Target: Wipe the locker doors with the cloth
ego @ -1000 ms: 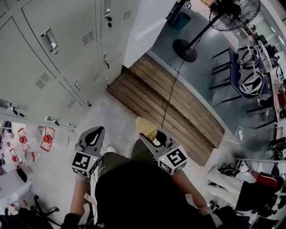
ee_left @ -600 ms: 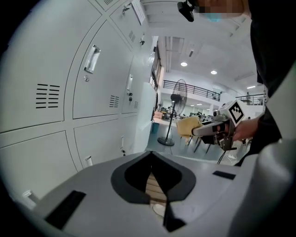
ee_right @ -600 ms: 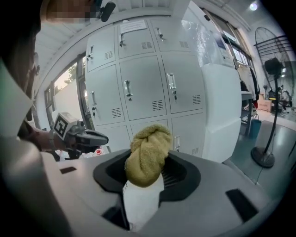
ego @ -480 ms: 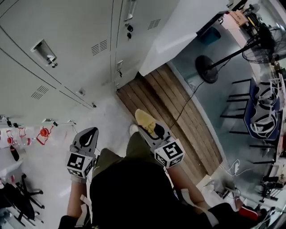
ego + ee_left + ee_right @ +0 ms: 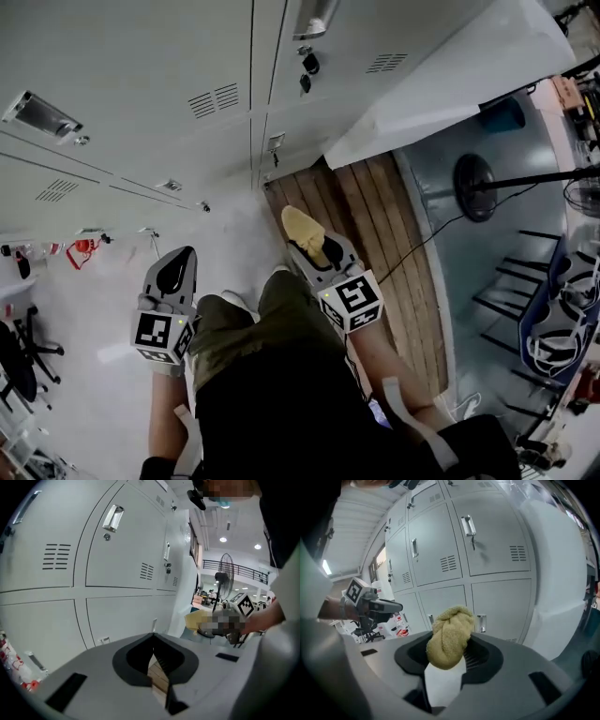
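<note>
Grey locker doors [image 5: 141,84] with vents and handles fill the top of the head view and stand ahead in both gripper views [image 5: 122,550] [image 5: 487,550]. A bunched yellow cloth [image 5: 305,230] sticks out of my right gripper [image 5: 317,248], which is shut on it a short way from the bottom lockers. In the right gripper view the cloth [image 5: 449,632] hides the jaw tips of the right gripper [image 5: 450,646]. My left gripper [image 5: 180,264] hangs lower left, shut with nothing in it; in its own view the left gripper [image 5: 153,638] has its tips meeting.
A wooden slat platform [image 5: 384,234] lies on the floor right of the lockers, crossed by a black cable [image 5: 427,234]. A fan base [image 5: 474,174] and dark chairs [image 5: 553,319] stand further right. A white wall panel [image 5: 441,84] adjoins the lockers. An office chair [image 5: 19,347] is at the left edge.
The head view has closed in on the lockers, which now loom larger. Both grippers came forward with the person; the cloth stays in the right gripper.
</note>
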